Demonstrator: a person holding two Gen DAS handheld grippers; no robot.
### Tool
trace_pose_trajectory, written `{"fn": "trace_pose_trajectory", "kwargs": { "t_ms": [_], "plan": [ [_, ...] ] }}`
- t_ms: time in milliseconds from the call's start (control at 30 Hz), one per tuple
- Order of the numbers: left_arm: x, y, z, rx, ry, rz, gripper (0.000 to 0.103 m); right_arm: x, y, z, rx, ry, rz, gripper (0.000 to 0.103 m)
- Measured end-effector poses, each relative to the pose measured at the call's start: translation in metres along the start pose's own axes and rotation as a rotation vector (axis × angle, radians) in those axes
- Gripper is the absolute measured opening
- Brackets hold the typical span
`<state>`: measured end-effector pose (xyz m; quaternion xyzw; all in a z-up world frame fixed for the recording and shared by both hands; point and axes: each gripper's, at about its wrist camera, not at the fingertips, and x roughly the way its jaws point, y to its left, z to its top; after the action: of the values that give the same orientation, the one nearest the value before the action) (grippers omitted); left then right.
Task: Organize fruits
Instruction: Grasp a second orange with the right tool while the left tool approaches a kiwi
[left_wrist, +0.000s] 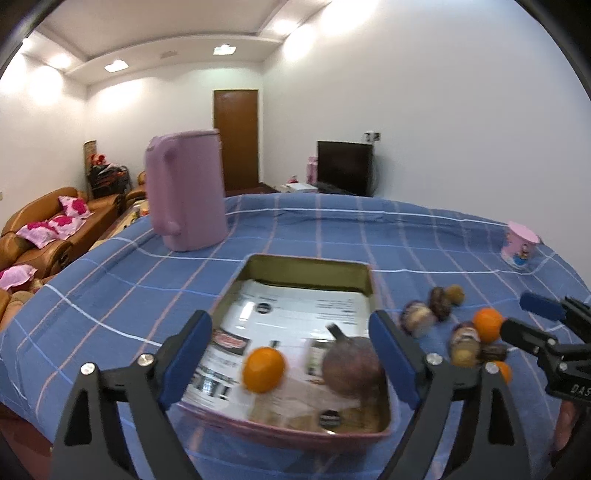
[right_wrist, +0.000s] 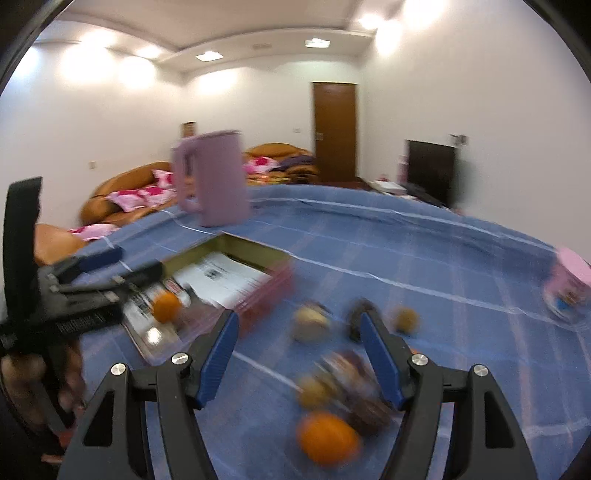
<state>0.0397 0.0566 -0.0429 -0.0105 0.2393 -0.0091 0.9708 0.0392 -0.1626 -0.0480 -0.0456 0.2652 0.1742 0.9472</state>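
A pink-sided tin tray (left_wrist: 310, 264) lined with printed paper holds an orange (left_wrist: 264, 369) and a brown-purple fruit with a stem (left_wrist: 352, 363). My left gripper (left_wrist: 291, 350) hovers over them, open, its pads touching neither fruit. To the right, loose on the cloth, lie several small fruits (left_wrist: 417, 317) and another orange (left_wrist: 487, 324). In the blurred right wrist view, my right gripper (right_wrist: 299, 334) is open above that pile, over an orange (right_wrist: 328, 437) and a dark fruit (right_wrist: 354, 387). The tray (right_wrist: 258, 254) sits to its left.
A tall pink pitcher (left_wrist: 186, 192) stands behind the tray. A pink printed cup (left_wrist: 521, 245) sits at the far right of the blue checked cloth (left_wrist: 332, 229). Brown sofas with pink cushions (left_wrist: 55, 221) lie beyond the table's left edge.
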Motion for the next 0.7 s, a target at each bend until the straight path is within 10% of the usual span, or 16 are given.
{"fn": "trace_pose_trajectory", "kwargs": {
  "t_ms": [700],
  "plan": [
    [0.005,-0.044,-0.014,0.053,0.066,-0.035,0.090,0.017,-0.007,-0.038,0.094,0.169,-0.058,0.064]
  ]
}}
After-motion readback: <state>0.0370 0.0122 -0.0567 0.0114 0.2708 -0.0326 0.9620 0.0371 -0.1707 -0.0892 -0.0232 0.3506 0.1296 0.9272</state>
